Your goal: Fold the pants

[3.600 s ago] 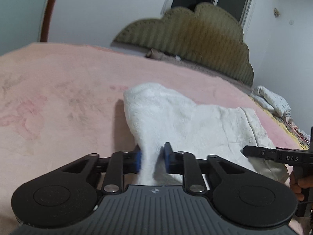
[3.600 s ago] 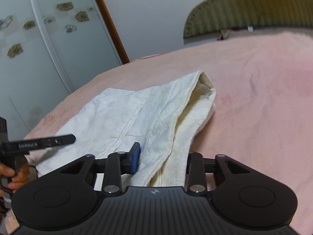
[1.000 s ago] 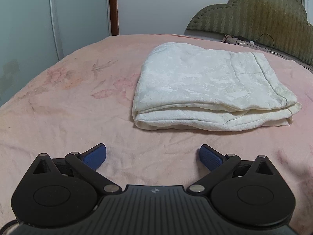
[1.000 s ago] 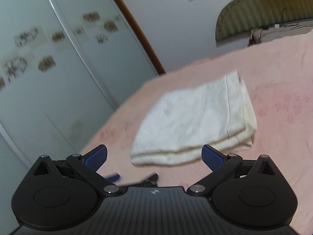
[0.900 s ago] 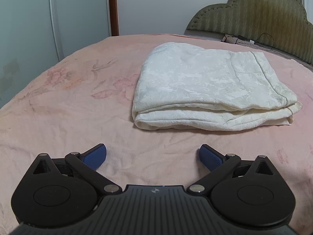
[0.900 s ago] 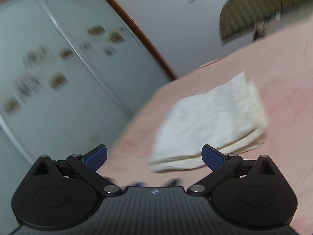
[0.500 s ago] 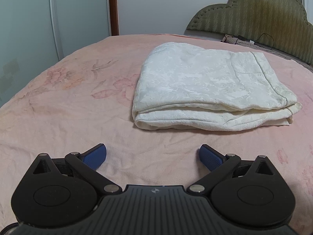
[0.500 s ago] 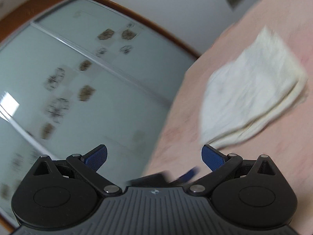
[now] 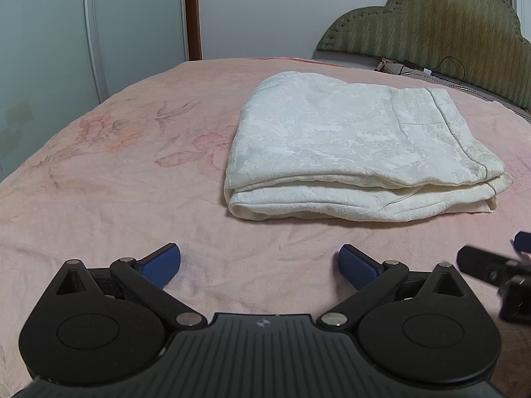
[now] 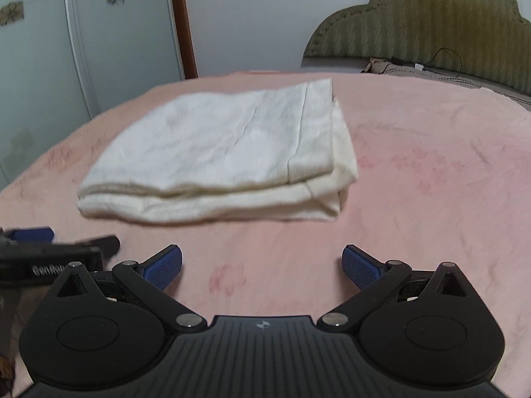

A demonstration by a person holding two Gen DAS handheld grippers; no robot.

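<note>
The white pants (image 10: 225, 152) lie folded in a neat pile on the pink bed (image 10: 431, 172). The right tool (image 10: 262, 265) sits near them with its blue fingers (image 10: 162, 265) wide apart, holding nothing. The left tool (image 10: 49, 248) shows at the left edge.

The folded pants (image 9: 358, 146) lie on the bed (image 9: 116, 179), toward its middle, with bare bed all around them. The left gripper (image 9: 259, 265) sits on the near side of the pants, apart from them, jaws spread wide over the bed. The right gripper (image 10: 262, 267) is also near of the pants and clear of them, jaws spread, just to the right of the left one. The headboard (image 9: 431, 23) stands at the far right, behind the pants. The wardrobe doors (image 9: 66, 39) stand at the far left, beyond the bed's edge.
</note>
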